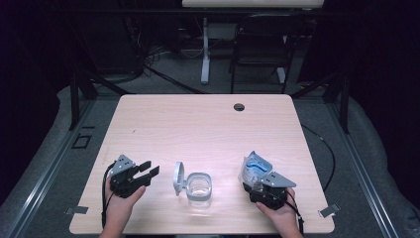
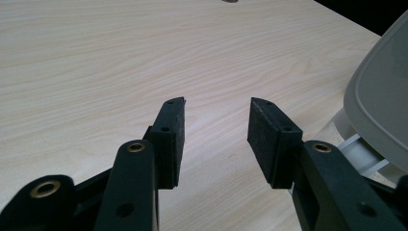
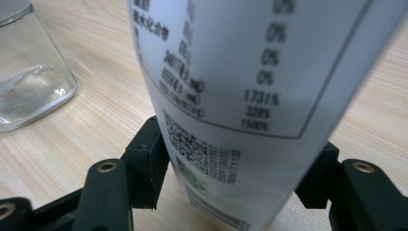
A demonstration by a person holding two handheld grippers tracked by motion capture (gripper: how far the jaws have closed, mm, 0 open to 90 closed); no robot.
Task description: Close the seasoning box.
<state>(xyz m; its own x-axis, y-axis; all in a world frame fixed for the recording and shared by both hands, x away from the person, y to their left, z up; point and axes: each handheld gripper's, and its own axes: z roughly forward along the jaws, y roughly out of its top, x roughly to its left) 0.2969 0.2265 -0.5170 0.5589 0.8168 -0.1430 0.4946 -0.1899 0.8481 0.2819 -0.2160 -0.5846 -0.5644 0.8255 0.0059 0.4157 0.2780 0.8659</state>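
Both of the person's hands rest low on the desk (image 1: 208, 124) near its front edge, forearms coming in from below. The left hand holds the left gripper (image 1: 146, 173) near the front left corner, angled towards the middle of the desk; its jaws stand apart with only bare wood between them. Just beside it, close to the front edge at mid-desk, sits a clear glass jar (image 1: 200, 187) with its grey hinged lid (image 1: 179, 178) swung open and standing up on the jar's left side.

The right hand holds the right gripper (image 1: 252, 184) near the front right corner, its jaws clamped on a white and blue pouch (image 1: 253, 167) that stands up above it. In the right gripper view the pouch (image 3: 250, 96) shows a printed table with figures such as 0%, 1731%, 329% and 1500%, a QR code and a barcode; the other characters are too blurred to read.
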